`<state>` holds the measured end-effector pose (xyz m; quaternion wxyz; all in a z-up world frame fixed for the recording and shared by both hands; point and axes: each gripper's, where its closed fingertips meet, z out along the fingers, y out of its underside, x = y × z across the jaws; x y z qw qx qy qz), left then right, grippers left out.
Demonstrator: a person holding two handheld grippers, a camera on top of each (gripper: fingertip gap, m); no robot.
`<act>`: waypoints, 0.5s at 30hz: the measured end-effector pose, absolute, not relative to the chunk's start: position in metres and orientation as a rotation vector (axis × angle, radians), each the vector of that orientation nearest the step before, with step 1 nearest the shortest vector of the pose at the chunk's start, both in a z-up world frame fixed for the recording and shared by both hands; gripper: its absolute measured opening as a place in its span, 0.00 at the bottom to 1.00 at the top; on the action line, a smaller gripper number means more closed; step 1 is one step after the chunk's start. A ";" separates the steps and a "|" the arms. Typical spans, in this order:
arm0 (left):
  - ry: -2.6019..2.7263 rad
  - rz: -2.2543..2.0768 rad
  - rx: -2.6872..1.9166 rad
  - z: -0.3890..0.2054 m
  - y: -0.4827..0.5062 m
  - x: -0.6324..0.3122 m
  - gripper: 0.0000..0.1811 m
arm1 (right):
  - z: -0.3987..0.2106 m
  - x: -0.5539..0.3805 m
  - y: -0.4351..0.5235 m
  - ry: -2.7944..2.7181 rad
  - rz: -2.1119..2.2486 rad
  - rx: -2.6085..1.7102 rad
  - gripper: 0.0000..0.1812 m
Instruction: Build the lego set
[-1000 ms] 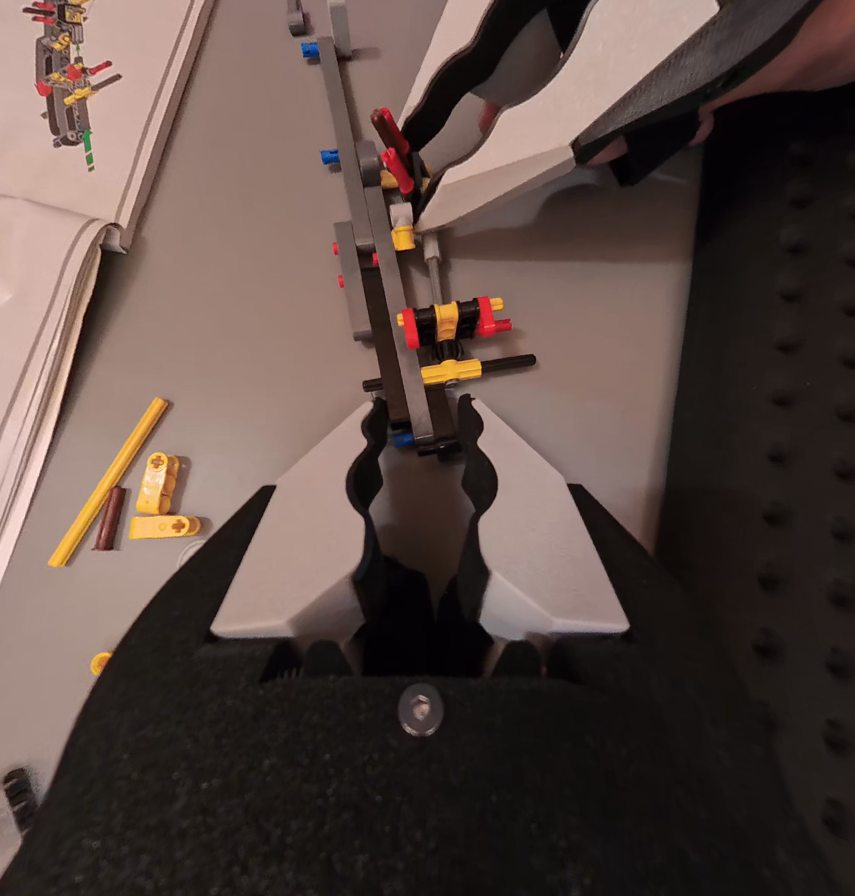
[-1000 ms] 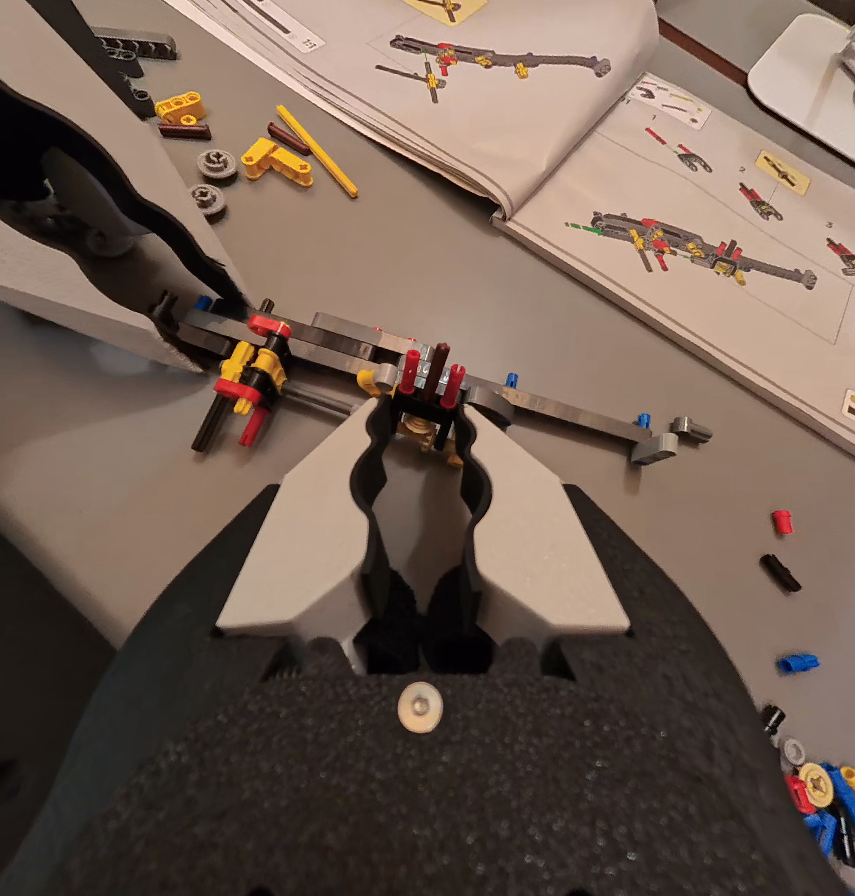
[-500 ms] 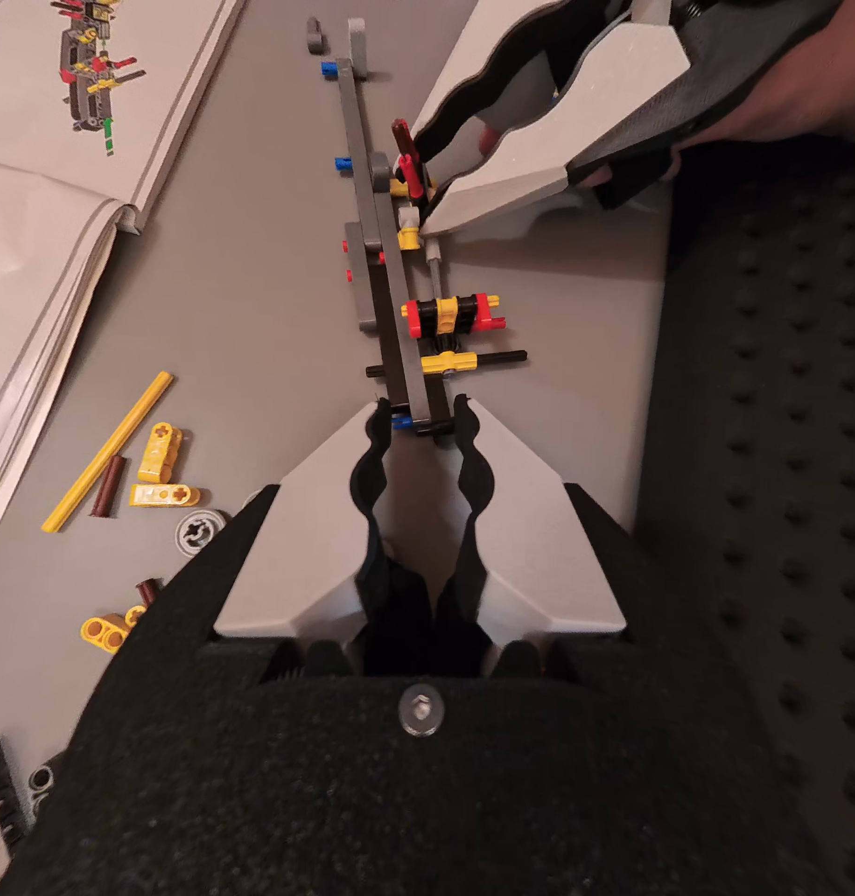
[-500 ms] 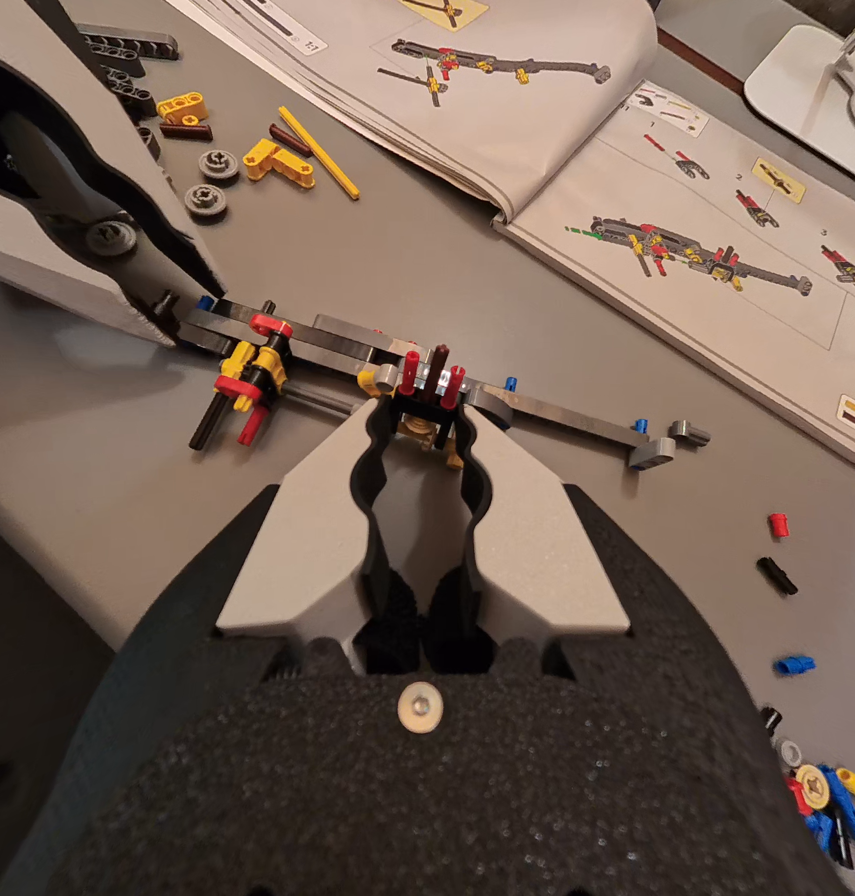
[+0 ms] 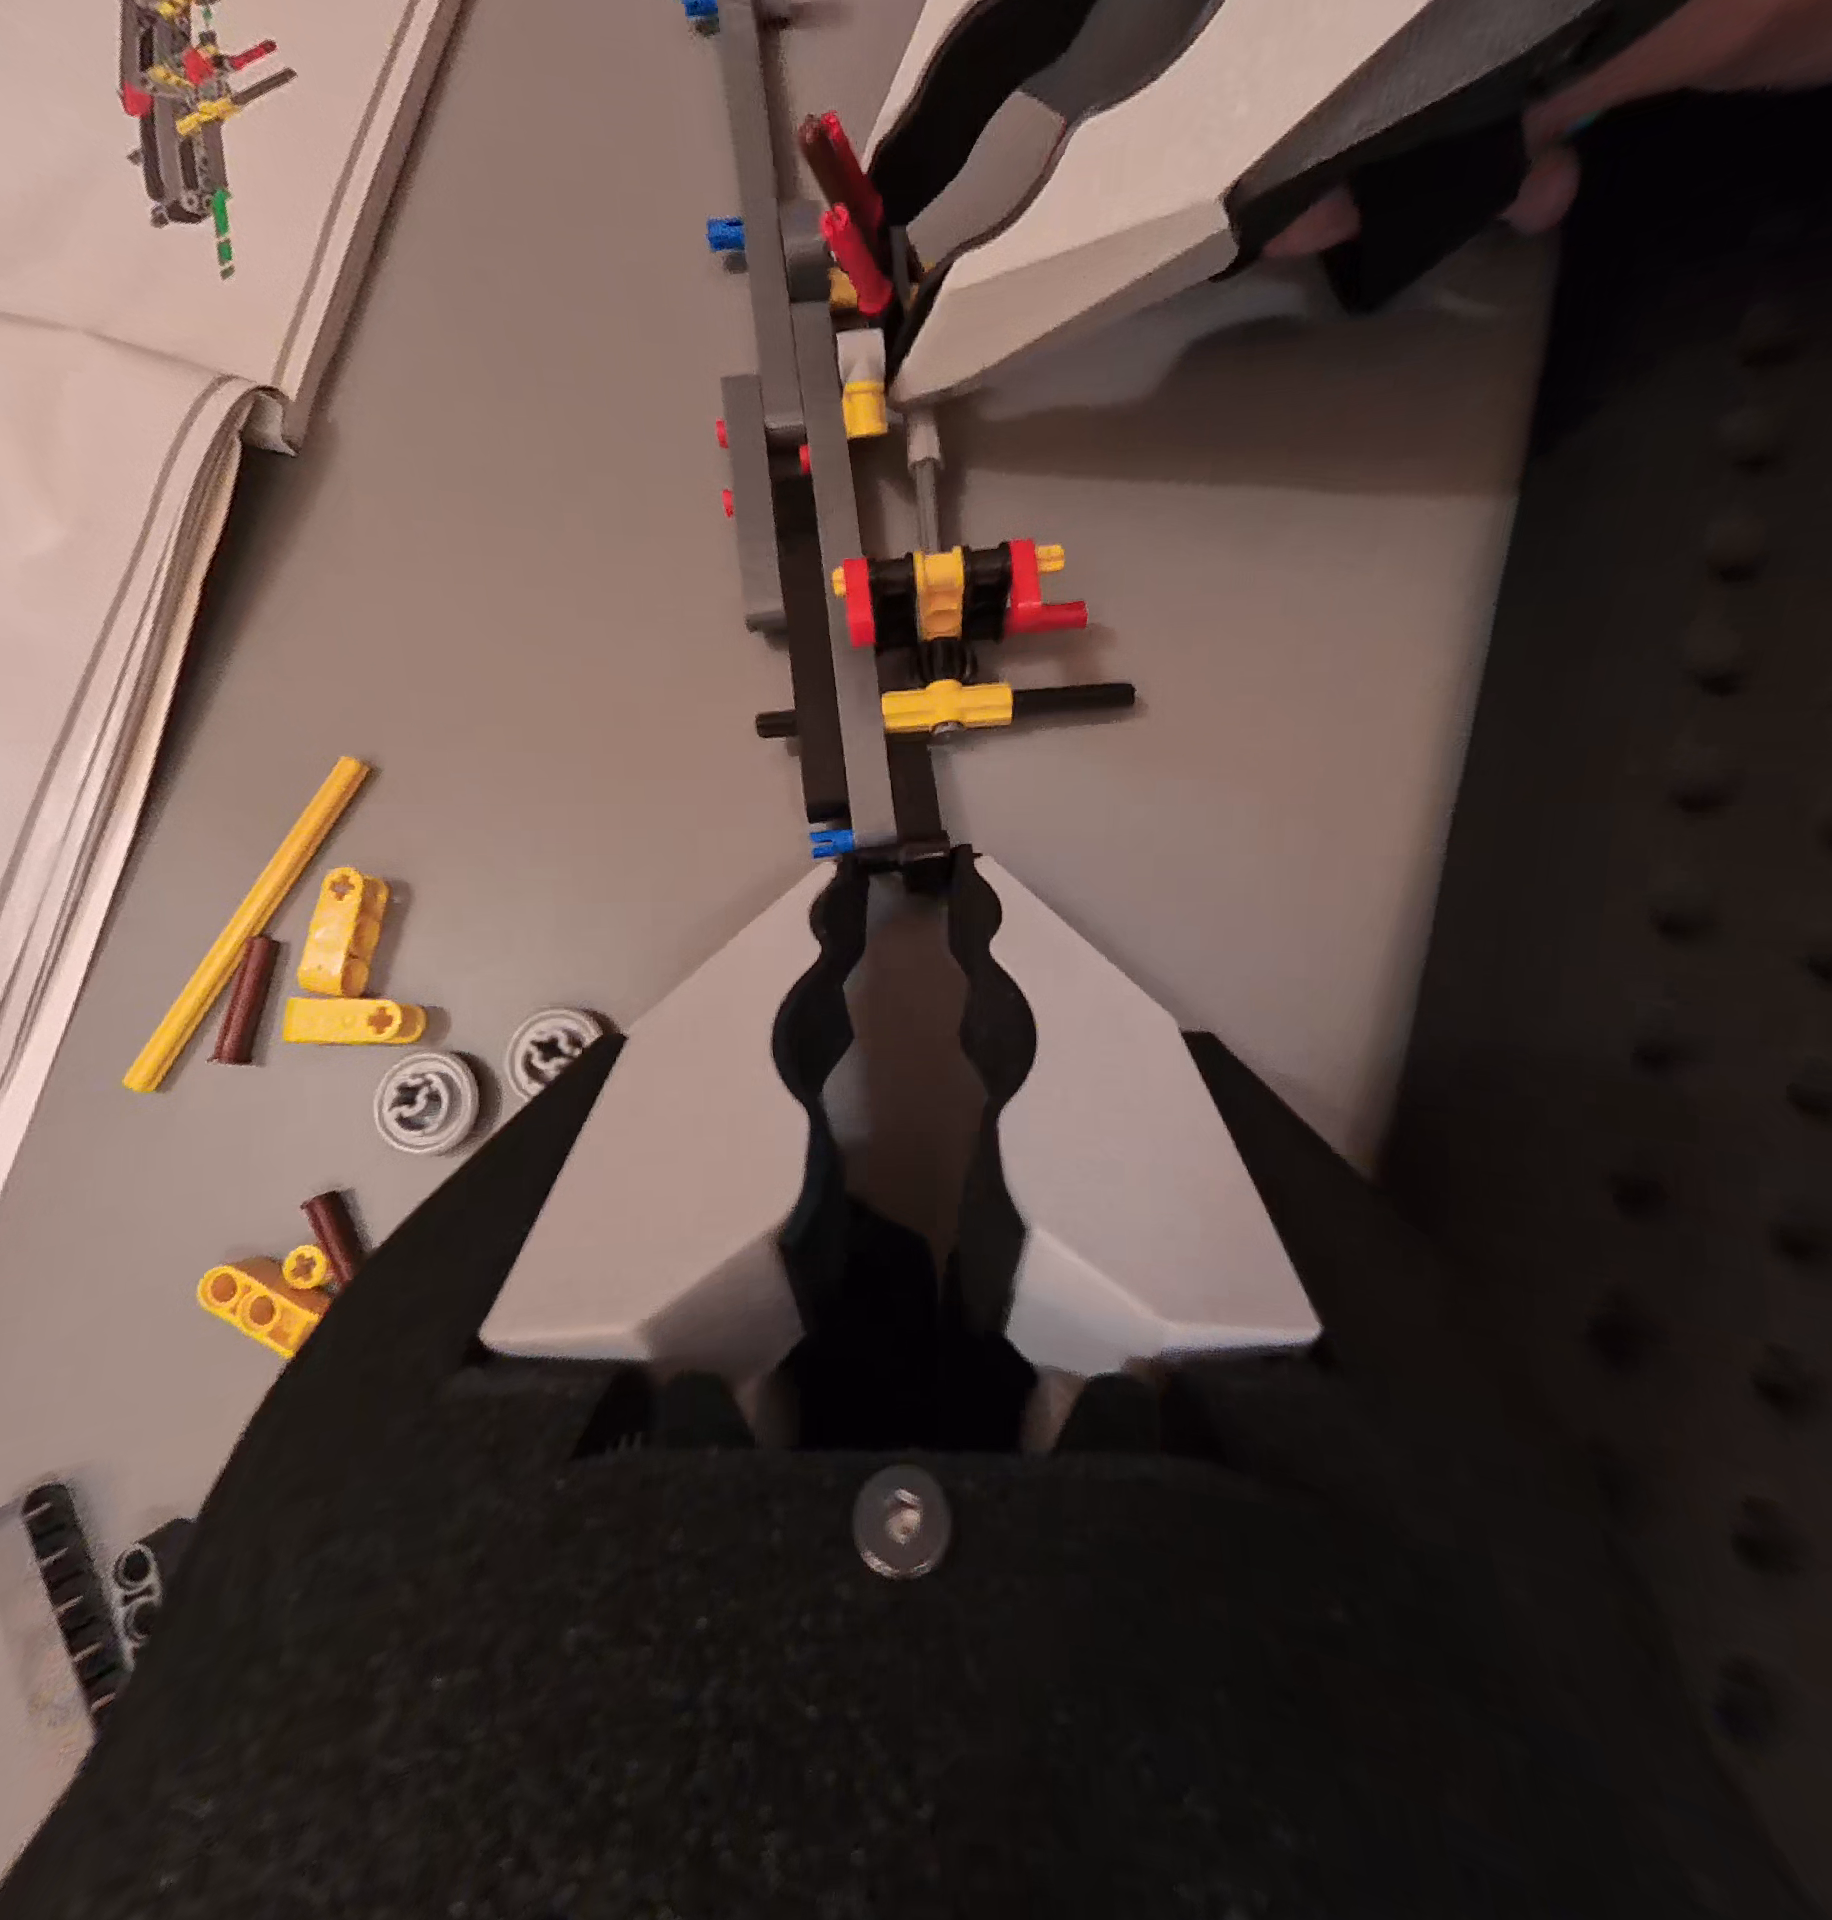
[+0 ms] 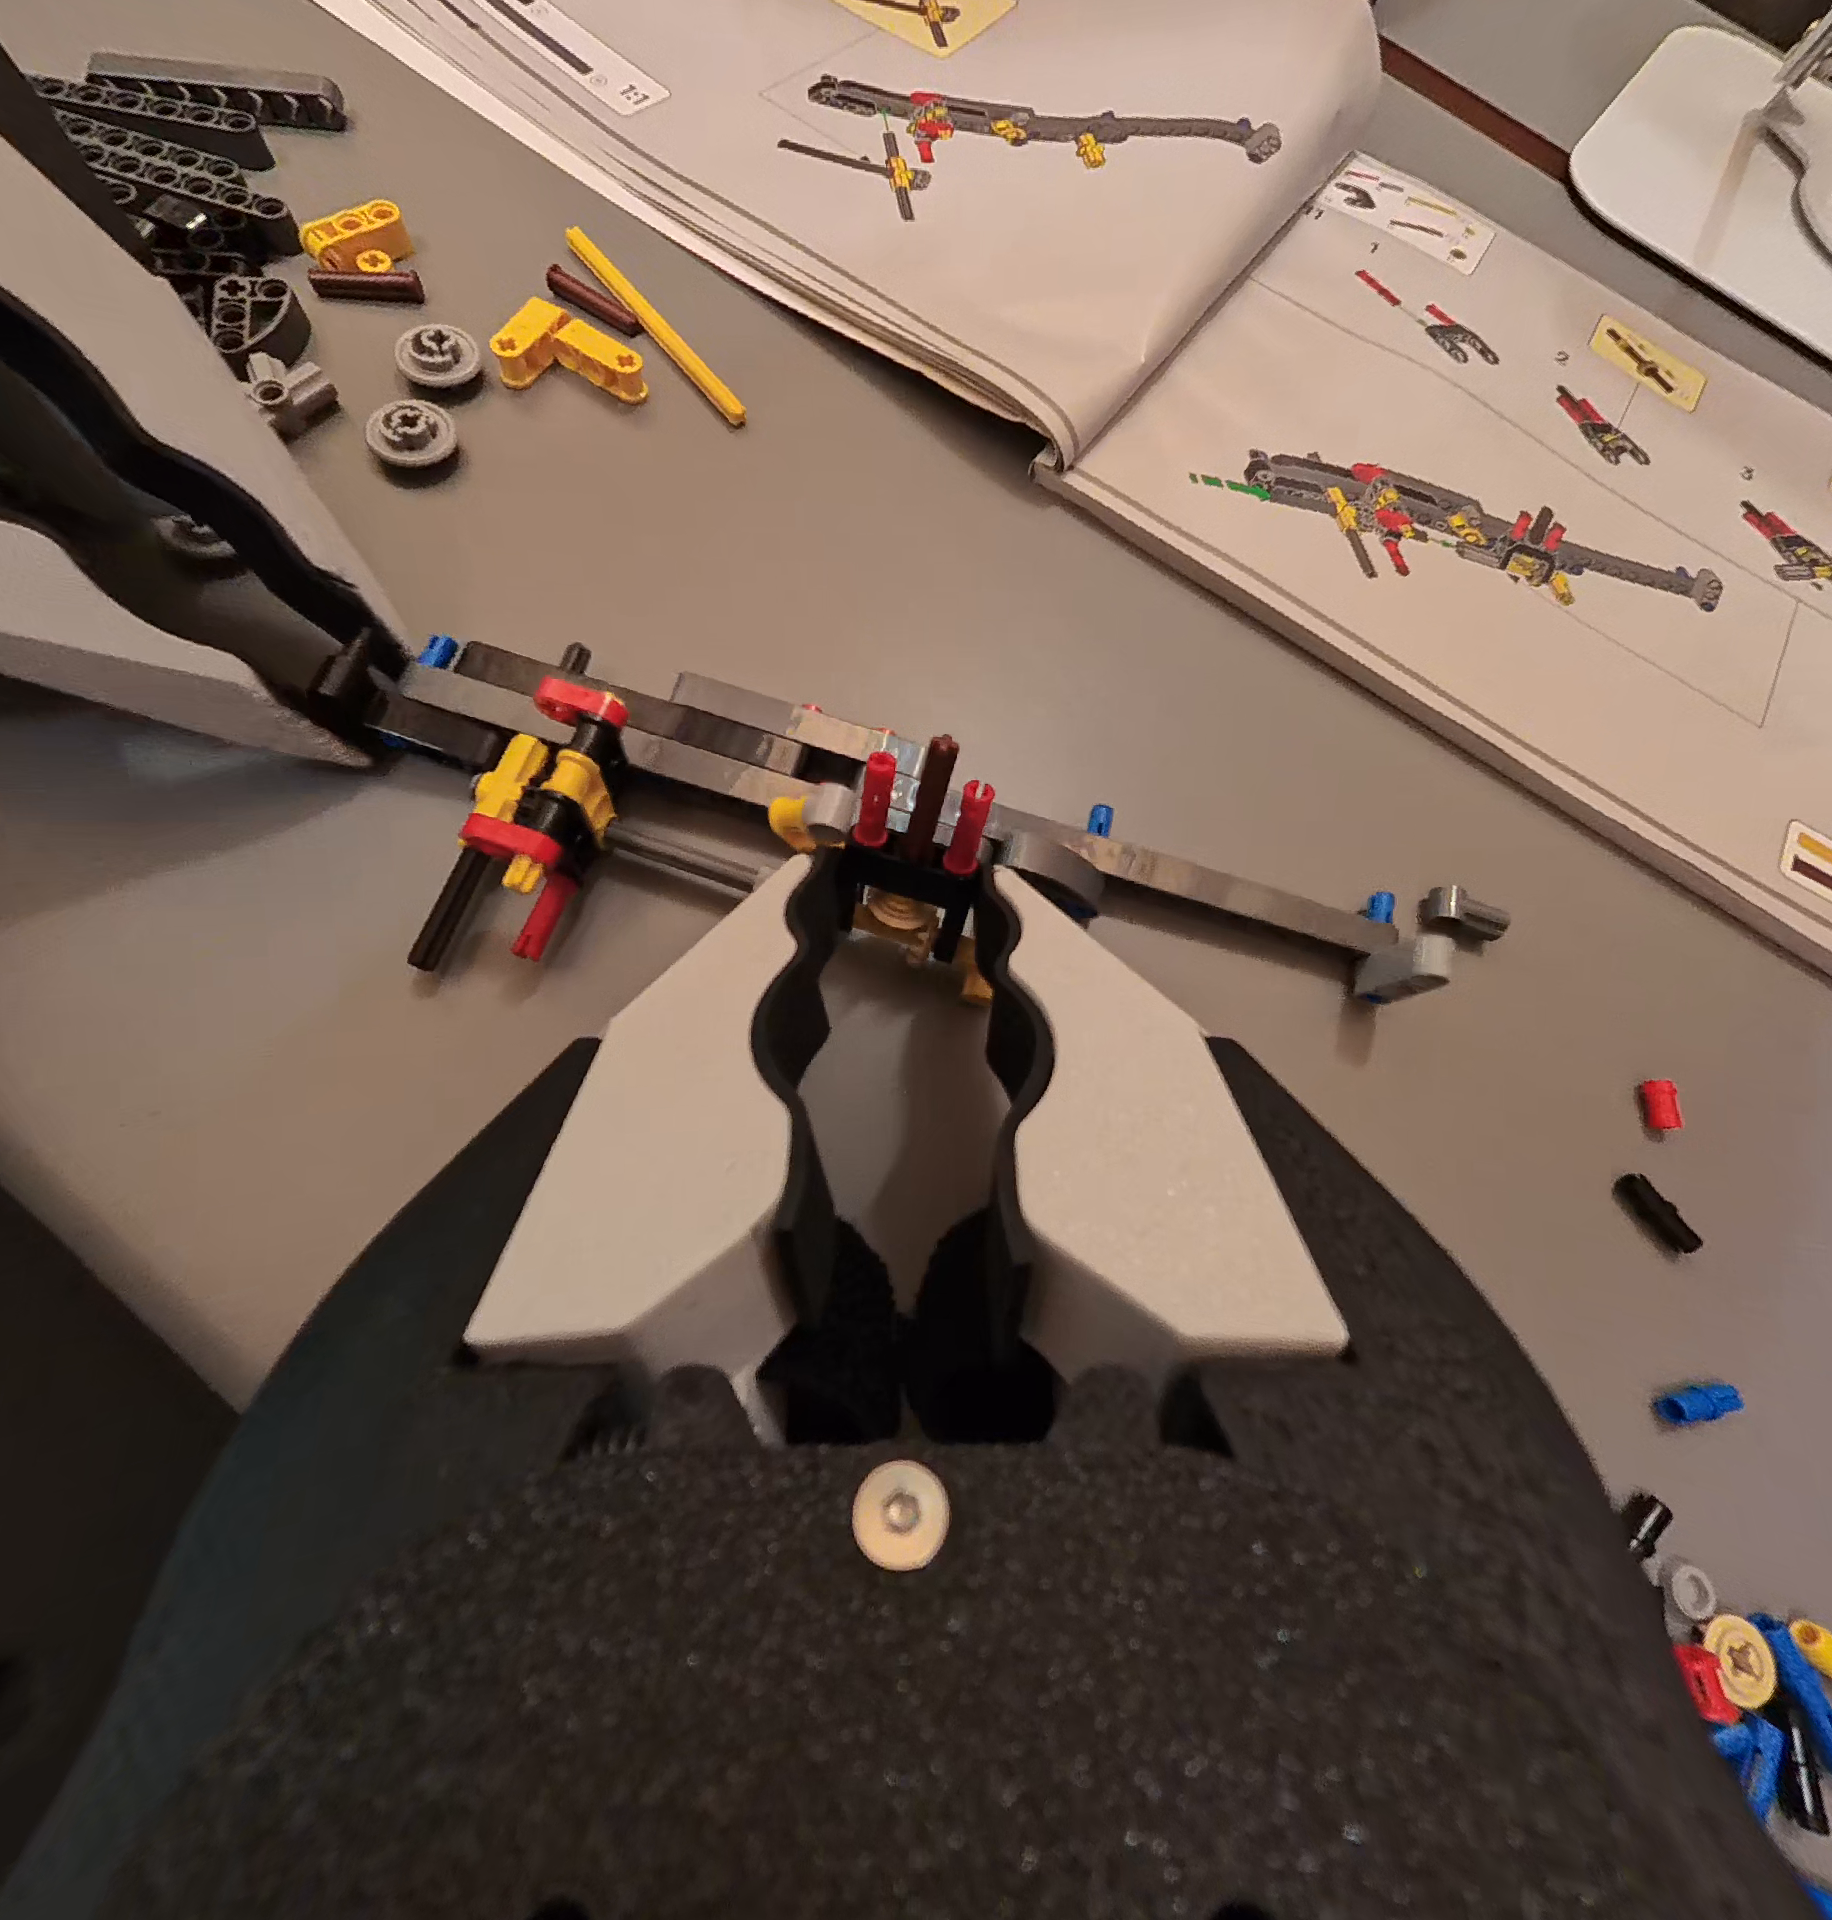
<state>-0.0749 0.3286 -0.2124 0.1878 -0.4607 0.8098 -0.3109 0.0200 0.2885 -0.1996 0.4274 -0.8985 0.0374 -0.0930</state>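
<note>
A long grey and black lego beam assembly [image 5: 829,582] lies on the grey table, with yellow, red and black connectors on its side. My left gripper [image 5: 904,868] is shut on the black pin end of the assembly nearest to it. In the right wrist view the left gripper [image 6: 268,582] holds the left end of the assembly [image 6: 704,727]. My right gripper [image 6: 907,883] is shut on a small black frame [image 6: 912,881] with two red pins and a brown pin [image 6: 933,790], held against the middle of the assembly. It also shows in the left wrist view [image 5: 995,260].
An open instruction booklet [image 6: 1411,416] lies behind the assembly. Loose yellow connectors [image 5: 351,935], a yellow axle [image 5: 247,925] and grey pulleys [image 5: 424,1101] lie left of it. Black beams [image 6: 164,156] lie far left. Small pins [image 6: 1660,1101] and a parts pile [image 6: 1764,1683] lie right. A dark studded mat [image 5: 1670,935] borders the table. Tip to tip, the grippers are about 11 centimeters apart. The yellow axle [image 5: 247,925] sits 11 centimeters or so from the ends of my left fingers. Look for it in the right wrist view [image 6: 647,317] too.
My left gripper has slid back along the assembly and now grips only its end. More loose parts show at its left. The right gripper has kept its hold and barely moved.
</note>
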 end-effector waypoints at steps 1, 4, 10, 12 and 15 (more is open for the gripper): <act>2.272 -0.870 -1.295 -0.213 0.329 -0.074 0.07 | -0.200 0.019 0.288 0.093 -0.231 -2.249 0.14; 2.262 -0.874 -1.296 -0.213 0.329 -0.073 0.07 | -0.200 0.018 0.287 0.095 -0.226 -2.259 0.13; 2.261 -0.881 -1.304 -0.213 0.329 -0.073 0.07 | -0.201 0.015 0.289 0.062 -0.243 -2.268 0.14; 2.258 -0.884 -1.306 -0.213 0.329 -0.073 0.07 | -0.202 0.015 0.289 0.088 -0.195 -2.273 0.13; 2.251 -0.893 -1.318 -0.213 0.329 -0.072 0.07 | -0.202 0.015 0.289 0.085 -0.209 -2.269 0.14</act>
